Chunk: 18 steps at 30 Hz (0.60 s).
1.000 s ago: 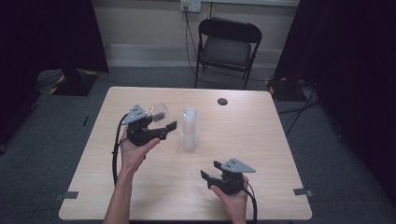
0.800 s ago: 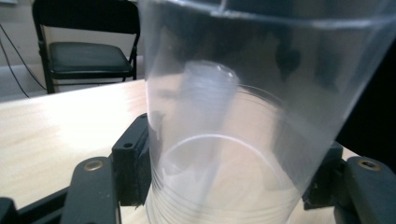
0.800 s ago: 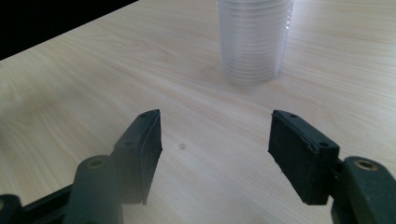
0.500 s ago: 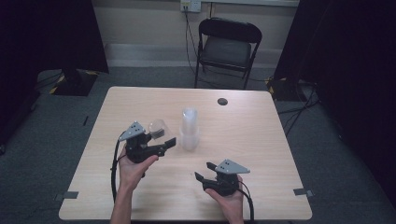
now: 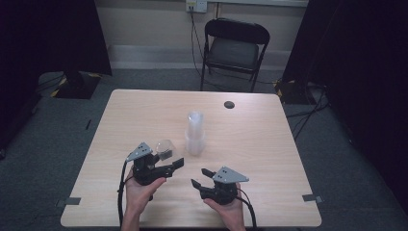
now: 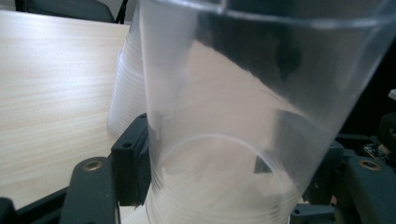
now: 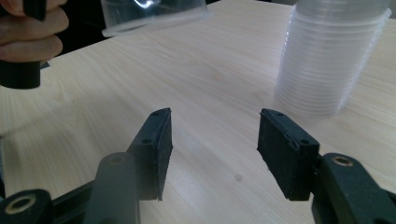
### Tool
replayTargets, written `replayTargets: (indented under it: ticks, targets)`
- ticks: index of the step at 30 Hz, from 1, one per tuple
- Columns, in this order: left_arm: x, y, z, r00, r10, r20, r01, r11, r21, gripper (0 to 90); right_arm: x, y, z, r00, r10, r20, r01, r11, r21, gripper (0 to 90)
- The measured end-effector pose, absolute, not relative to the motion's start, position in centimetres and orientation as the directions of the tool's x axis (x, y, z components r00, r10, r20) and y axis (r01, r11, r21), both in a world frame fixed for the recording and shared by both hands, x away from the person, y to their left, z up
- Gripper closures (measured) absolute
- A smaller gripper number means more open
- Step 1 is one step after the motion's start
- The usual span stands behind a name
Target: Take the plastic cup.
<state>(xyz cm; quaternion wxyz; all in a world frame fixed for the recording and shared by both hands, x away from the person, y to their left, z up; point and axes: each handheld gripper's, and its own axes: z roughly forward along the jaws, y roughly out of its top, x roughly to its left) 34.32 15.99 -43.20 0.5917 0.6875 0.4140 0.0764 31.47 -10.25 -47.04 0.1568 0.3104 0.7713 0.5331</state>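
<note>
1. We see the left claw (image 5: 169, 162) clenched on a clear cup (image 5: 165, 148); in the left gripper view its black pads press the cup (image 6: 243, 140) from both sides near the base.
2. In the high view the cup lies tilted in the claw, just above the worktop (image 5: 269, 144), near its front and left of centre.
3. The stack (image 5: 195, 132) of clear cups stands upright on the worktop near its middle, just beyond and to the right of the held cup, apart from it.
4. The right claw (image 5: 202, 177) is released: in the right gripper view its jaws stand well apart with bare worktop (image 7: 215, 84) between them. They have just been closing a little, with nothing between them.
5. In that view the stack (image 7: 331, 60) stands ahead to the right, and the cup's rim (image 7: 154, 16) shows at the top beside the left hand (image 7: 28, 32).
6. The right claw sits near the front edge, close to the left claw without touching it.
7. A small dark disc (image 5: 229, 104) lies near the far edge; a chair (image 5: 235, 48) stands beyond.
</note>
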Motion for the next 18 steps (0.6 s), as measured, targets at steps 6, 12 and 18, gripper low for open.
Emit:
replayTargets:
  ticks: [6, 12, 18]
  targets:
    - [33.9, 15.5, -43.4, 0.657, 0.625, -0.422, 0.502, 0.054, 0.863, 34.0, 31.3, -9.7, -47.1, -0.771, 0.633, 0.070, 0.279, 0.238, 0.930, 46.3]
    - [34.0, 15.3, -44.4, 0.636, 0.611, -0.472, 0.539, 0.086, 0.838, 34.3, 31.1, -9.3, -47.1, -0.781, 0.623, 0.037, 0.231, 0.233, 0.945, 49.7]
    - [34.1, 15.2, -45.0, 0.623, 0.582, -0.523, 0.565, 0.127, 0.815, 34.5, 31.1, -9.4, -47.2, -0.783, 0.621, 0.026, 0.193, 0.203, 0.960, 53.7]
